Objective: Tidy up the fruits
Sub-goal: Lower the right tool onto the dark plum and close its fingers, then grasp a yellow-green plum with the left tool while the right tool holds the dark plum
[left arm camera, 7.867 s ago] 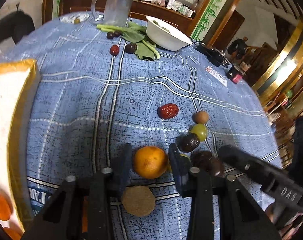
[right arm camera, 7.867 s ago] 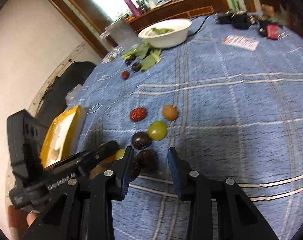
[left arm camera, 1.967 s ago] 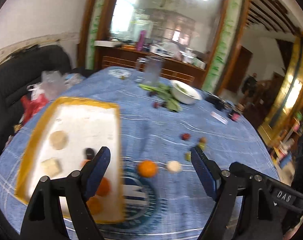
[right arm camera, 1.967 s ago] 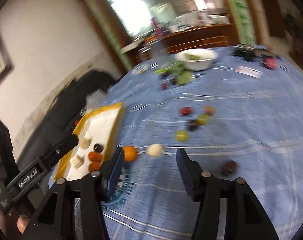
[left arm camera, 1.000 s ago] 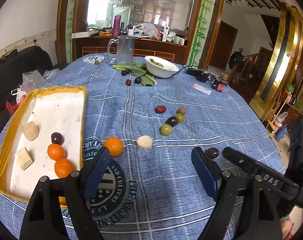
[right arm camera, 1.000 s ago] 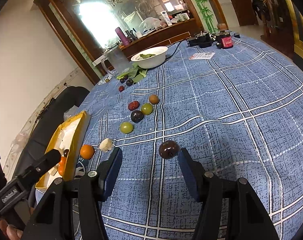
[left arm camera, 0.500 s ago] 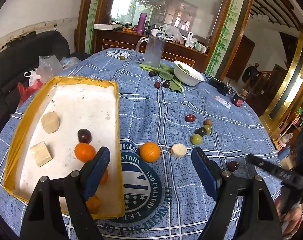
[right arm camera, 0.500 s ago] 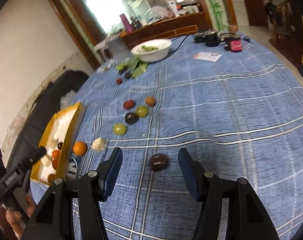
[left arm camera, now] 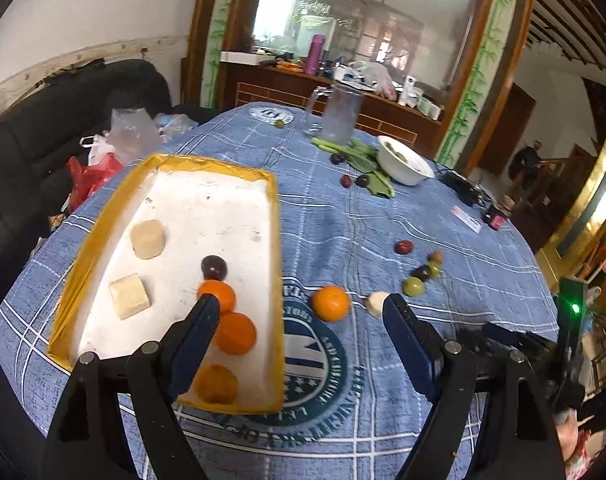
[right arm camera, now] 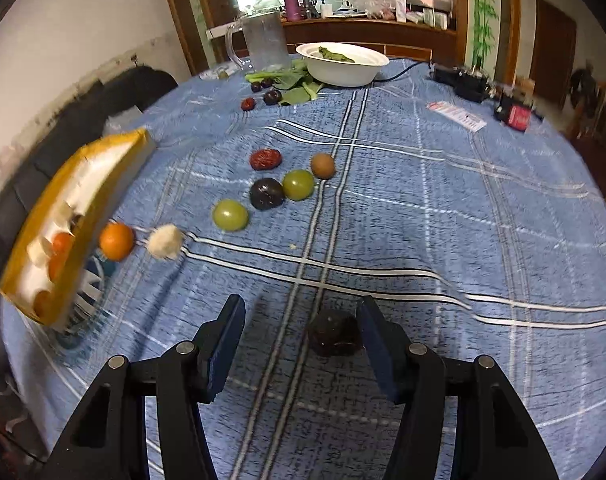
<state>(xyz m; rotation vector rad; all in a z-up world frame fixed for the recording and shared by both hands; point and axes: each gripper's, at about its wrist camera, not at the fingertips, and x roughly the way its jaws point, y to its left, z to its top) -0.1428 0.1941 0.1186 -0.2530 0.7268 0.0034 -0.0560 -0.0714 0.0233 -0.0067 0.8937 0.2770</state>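
Note:
A yellow-rimmed white tray (left arm camera: 239, 171) lies at the left of the blue table and holds oranges (left arm camera: 235, 333), a dark plum (left arm camera: 213, 267) and pale blocks (left arm camera: 129, 295). Beside it lie an orange (left arm camera: 330, 303) and a pale piece (left arm camera: 376, 303). My left gripper (left arm camera: 297, 334) is open and empty, above the tray's near right edge. My right gripper (right arm camera: 299, 334) is open, low over the cloth, with a dark round fruit (right arm camera: 333, 336) just inside its right finger (right arm camera: 373, 334). Green grapes (right arm camera: 229, 215), a dark plum (right arm camera: 266, 194) and a red date (right arm camera: 265, 159) lie beyond.
A white bowl (right arm camera: 341, 65), a glass jug (right arm camera: 265, 42), green leaves (right arm camera: 293, 90) and small dark fruits stand at the far side. A card (right arm camera: 455, 116) and black devices (right arm camera: 469, 84) lie far right. A black sofa with plastic bags (left arm camera: 115, 148) is beyond the table's left edge.
My right gripper has dropped lower and closer to the dark fruit, which now lies between its fingers. My left gripper has shifted left and nearer the tray. Both stay open.

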